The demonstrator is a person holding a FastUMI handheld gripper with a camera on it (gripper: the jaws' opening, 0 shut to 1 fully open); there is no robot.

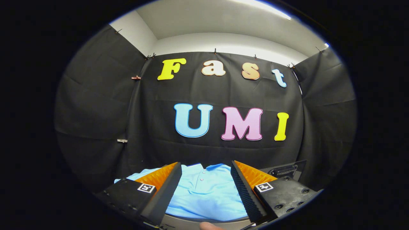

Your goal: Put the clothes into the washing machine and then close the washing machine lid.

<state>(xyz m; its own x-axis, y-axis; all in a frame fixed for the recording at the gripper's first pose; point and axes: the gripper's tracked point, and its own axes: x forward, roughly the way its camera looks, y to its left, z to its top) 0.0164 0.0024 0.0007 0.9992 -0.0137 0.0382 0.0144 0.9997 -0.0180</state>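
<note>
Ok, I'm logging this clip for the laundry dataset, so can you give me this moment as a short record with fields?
setting: booth with black cloth wall
garment: light blue polo shirt, buttoned placket showing, lying just ahead of and between the fingers
gripper: open, fingers spread either side of the shirt, not pressing on it
surface under shirt: grey curved rim, exact thing unclear
beyond right finger: dark panel with a handle-like slot
task progress: shirt not yet grasped

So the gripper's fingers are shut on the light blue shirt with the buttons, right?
No. The gripper view shows the gripper open, fingers spread wide, with the light blue shirt with the buttons lying between and beyond them, not pinched.
</note>
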